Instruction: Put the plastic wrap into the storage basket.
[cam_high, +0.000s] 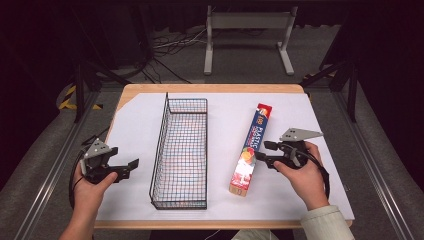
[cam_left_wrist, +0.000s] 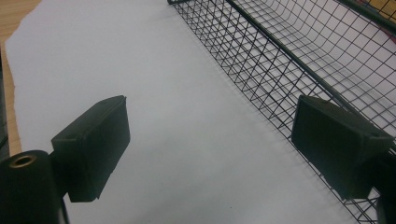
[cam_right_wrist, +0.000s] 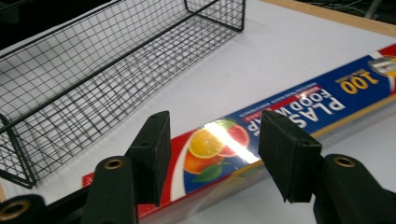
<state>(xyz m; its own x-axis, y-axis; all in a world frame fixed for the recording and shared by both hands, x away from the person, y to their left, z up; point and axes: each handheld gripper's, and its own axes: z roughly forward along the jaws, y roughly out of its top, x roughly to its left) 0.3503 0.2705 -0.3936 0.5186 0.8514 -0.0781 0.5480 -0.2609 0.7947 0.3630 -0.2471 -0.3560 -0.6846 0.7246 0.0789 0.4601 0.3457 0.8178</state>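
Food wrap box (cam_high: 251, 149) lies on white paper (cam_high: 135, 125) over a wooden table (cam_high: 210, 88); both grippers' jaws stand apart.

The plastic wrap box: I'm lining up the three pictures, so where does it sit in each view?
High view: plastic wrap box lies right of centre on the white sheet, beside the right gripper.
Left gripper view: not in it.
Right gripper view: the box runs from lower left to right edge, behind the open jaws.
Shared landmark: the wire basket, at upper right and upper left.
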